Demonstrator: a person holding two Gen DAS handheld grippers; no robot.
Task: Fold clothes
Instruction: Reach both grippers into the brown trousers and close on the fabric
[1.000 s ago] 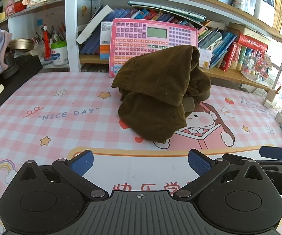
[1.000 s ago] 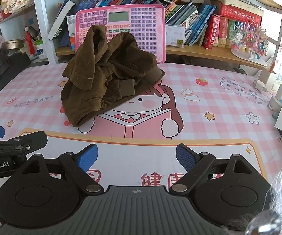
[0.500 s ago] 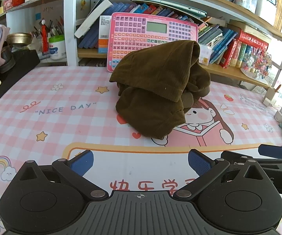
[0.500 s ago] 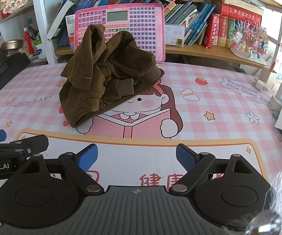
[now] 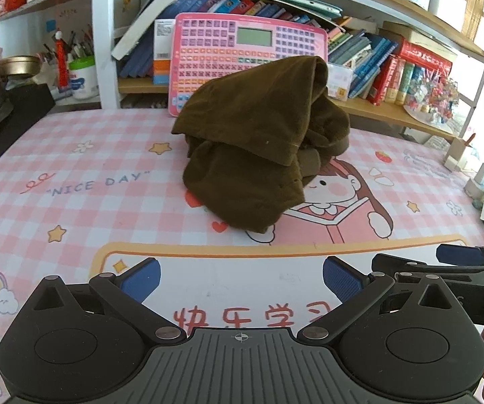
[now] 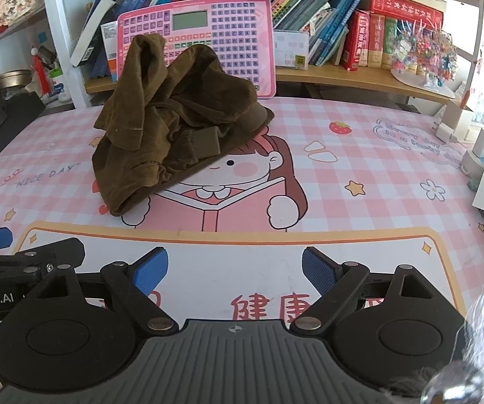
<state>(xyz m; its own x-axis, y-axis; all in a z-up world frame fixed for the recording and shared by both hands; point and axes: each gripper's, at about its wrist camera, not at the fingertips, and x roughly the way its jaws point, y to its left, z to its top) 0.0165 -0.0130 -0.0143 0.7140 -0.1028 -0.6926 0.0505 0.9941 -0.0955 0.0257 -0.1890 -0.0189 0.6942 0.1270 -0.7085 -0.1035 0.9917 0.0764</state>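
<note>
We hold the left claw (image 5: 240,277) and right claw (image 6: 235,267) wide open and empty, short of the brown garment (image 5: 258,155). Little has changed in the last second. The garment lies crumpled mid-table (image 5: 73,202); folding has not begun.

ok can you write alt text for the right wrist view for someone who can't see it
A crumpled brown garment lies in a heap on a pink checked desk mat, untouched. The right gripper sits in the foreground with its blue-padded fingers wide open and empty, short of the garment. A pink toy keyboard tablet leans against bookshelves behind.
</note>
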